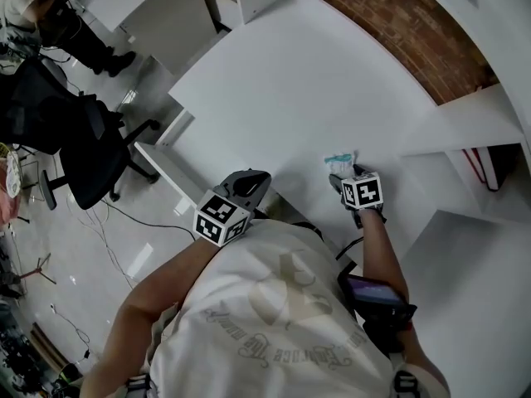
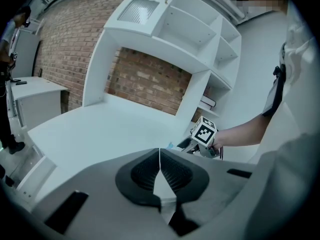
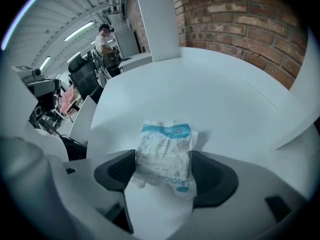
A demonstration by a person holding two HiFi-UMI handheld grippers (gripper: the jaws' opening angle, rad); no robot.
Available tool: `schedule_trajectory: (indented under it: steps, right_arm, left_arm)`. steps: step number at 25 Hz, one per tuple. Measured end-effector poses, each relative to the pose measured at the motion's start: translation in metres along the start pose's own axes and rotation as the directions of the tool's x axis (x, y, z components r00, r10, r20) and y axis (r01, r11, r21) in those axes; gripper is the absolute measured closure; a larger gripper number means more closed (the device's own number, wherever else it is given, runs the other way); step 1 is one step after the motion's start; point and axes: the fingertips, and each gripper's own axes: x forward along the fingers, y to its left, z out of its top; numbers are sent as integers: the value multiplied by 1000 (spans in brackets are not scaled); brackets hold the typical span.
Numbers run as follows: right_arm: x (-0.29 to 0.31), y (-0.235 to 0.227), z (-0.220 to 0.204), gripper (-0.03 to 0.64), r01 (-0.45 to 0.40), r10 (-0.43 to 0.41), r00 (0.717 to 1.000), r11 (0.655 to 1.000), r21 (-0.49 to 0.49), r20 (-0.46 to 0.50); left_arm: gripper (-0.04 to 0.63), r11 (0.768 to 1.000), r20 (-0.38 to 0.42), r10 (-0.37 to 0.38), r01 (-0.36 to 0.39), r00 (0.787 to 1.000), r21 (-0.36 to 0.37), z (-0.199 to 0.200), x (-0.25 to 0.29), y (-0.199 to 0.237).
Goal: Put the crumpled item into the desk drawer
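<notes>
two grippers are at the near edge of the white desk [image 1: 282,81], both held by the person whose light t-shirt [image 1: 274,322] fills the bottom of the head view. the right gripper [image 1: 338,177] reaches over the desk's near right part, its marker cube just inside the desk's edge. its jaws stand spread wide, and the crumpled item [image 3: 165,156], a white packet with a blue band across its far end, lies flat on the desk between them. the packet's sides reach both dark pads [image 3: 117,171], but it looks unsqueezed and rests on the desktop, not lifted off it.

the left gripper [image 1: 259,179] hovers at the desk's near edge, left of the packet and well apart from it. its jaws are pressed together along one thin line with nothing between them.

a brick wall [image 1: 398,15] runs behind the desk's far side, and white shelves [image 2: 200,39] rise from the desk's right end. off the desk's left side a black office chair [image 1: 83,148] stands on the pale floor, and farther off a person in dark trousers [image 1: 87,44] is at another white table.
</notes>
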Motion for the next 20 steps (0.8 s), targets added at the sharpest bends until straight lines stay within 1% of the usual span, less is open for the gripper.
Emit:
schedule_trajectory:
  steps: [6,10,14,18,20]
  right_arm:
    - [8,-1,-3,278,27,-27,998,1000,11,-50]
    - [8,-2,-2,279,49,-48,997,999,7,-57]
    - [6,2,-2,292,57,-56,998,998,4,-40]
    - [8,7,-3,334,28,-28,1000,1000,10,-3]
    - [4,5,-1,352,43,-43,999,999,7,5]
  left_arm:
    - [571,998,13,47,-46,999,-34,-7,-16,12]
    - [571,998,13,47,-47,999,-38,-11,-19,11]
    - [571,999,13,38,-38,999,-33,-11,-20,8]
    - [571,999,8,35,-34,999,-29,-12,-23,7]
    - [571,999,7,34,-34,999,-25,-12,-23,6]
